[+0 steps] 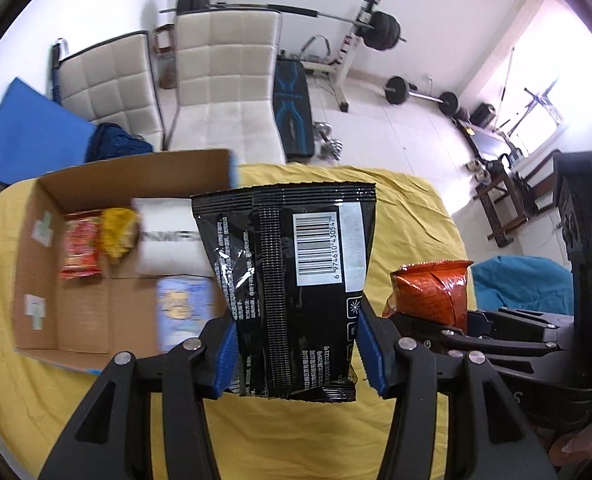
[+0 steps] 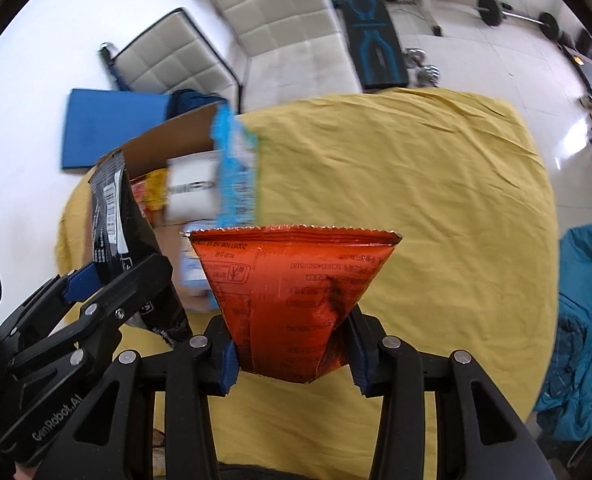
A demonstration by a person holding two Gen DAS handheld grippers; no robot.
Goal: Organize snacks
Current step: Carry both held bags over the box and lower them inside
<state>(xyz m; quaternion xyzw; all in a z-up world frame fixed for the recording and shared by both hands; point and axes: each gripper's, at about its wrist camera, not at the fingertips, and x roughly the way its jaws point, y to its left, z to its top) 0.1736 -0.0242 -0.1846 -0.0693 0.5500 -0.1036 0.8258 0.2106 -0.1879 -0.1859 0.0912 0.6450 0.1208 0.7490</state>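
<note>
My left gripper [image 1: 297, 356] is shut on a black snack bag [image 1: 292, 280] with a barcode, held upright above the yellow-covered table [image 1: 407, 216]. My right gripper [image 2: 294, 356] is shut on an orange snack bag [image 2: 292, 292], also lifted off the table; that orange bag [image 1: 431, 292] shows to the right in the left wrist view. An open cardboard box [image 1: 40, 264] lies to the left, holding a red packet [image 1: 80, 250], a yellow packet [image 1: 118, 232], a white packet [image 1: 168, 236] and a light blue packet [image 1: 184, 312]. The black bag [image 2: 116, 216] and left gripper [image 2: 108, 292] appear at left in the right wrist view.
Two white padded chairs [image 1: 224, 80] stand behind the table. A blue mat [image 1: 32, 136] leans at left, and a weight bench with barbells [image 1: 375, 36] is at the back. A teal cloth [image 2: 583, 328] lies off the table's right side.
</note>
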